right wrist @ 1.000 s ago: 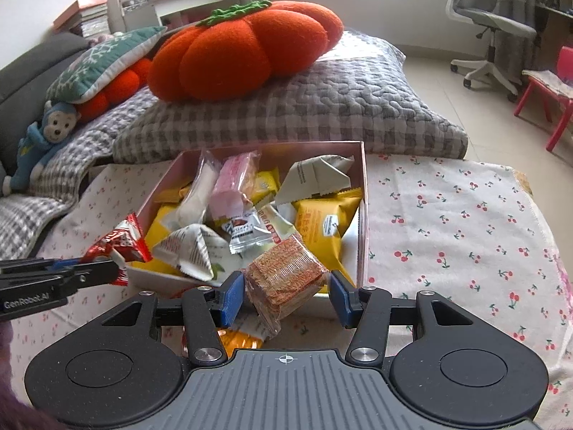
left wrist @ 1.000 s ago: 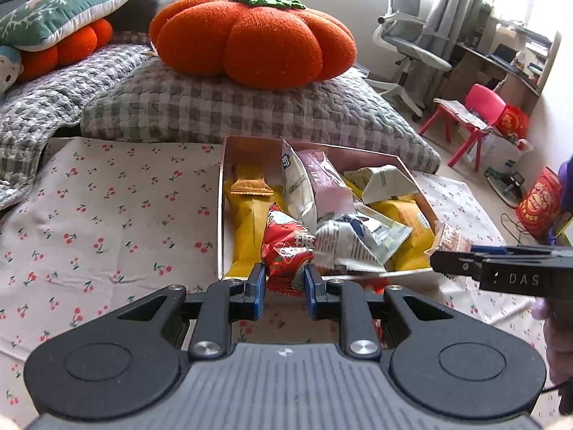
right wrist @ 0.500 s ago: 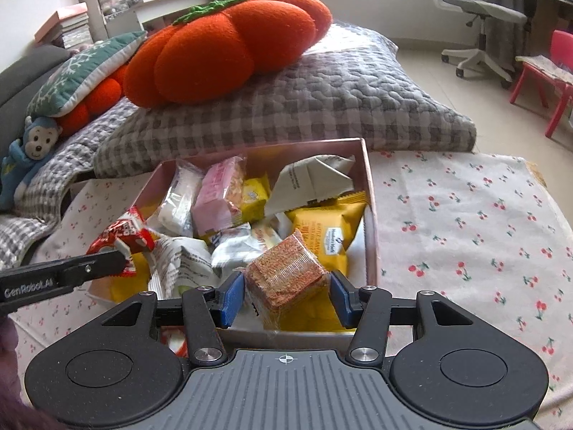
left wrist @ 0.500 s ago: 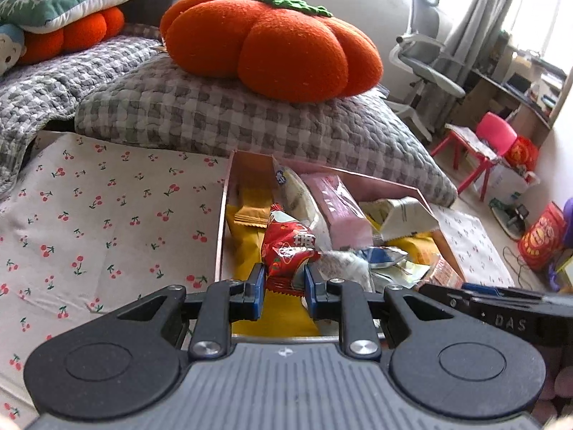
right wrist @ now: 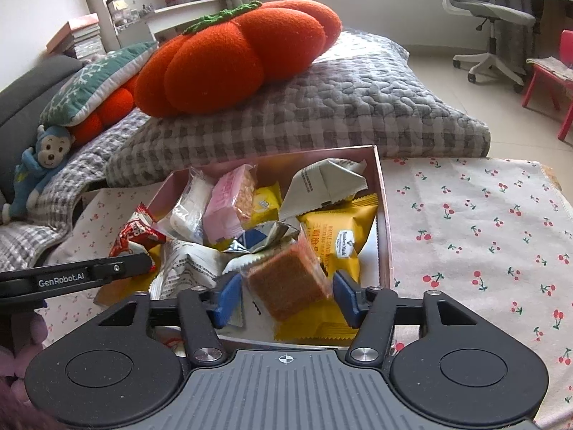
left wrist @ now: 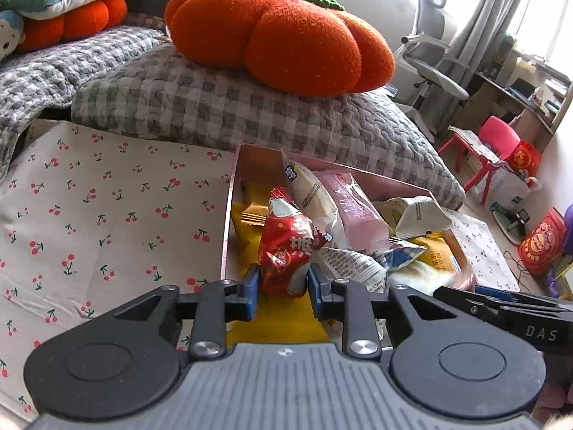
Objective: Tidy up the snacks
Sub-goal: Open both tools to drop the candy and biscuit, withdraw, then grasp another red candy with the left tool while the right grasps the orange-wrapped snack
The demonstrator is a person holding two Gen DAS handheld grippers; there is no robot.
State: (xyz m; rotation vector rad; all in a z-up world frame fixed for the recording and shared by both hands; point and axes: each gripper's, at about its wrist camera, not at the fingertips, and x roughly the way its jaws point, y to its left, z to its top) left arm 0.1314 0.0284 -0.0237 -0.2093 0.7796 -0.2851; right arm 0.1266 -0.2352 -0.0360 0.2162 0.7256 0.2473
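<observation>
My left gripper (left wrist: 280, 284) had its jaws pinched tight on a red packet (left wrist: 286, 249), holding it over the near left corner of the pink box (left wrist: 229, 215). The right gripper (right wrist: 284, 295) looked a lot wider: an orange cracker block (right wrist: 286, 281) in clear wrap sat between the blue pads (right wrist: 226, 299), with a gap on the left side and the right pad about touching, so I honestly couldn't tell if it was gripped. That one hung over the box's near edge. The box was sitting on the cherry cloth (right wrist: 483, 222) and was piled with snacks: a pink wafer pack (right wrist: 231, 202), a yellow bag (right wrist: 340, 242), a white pouch (right wrist: 320, 186). The pumpkin cushion (left wrist: 283, 36) was behind it all.
</observation>
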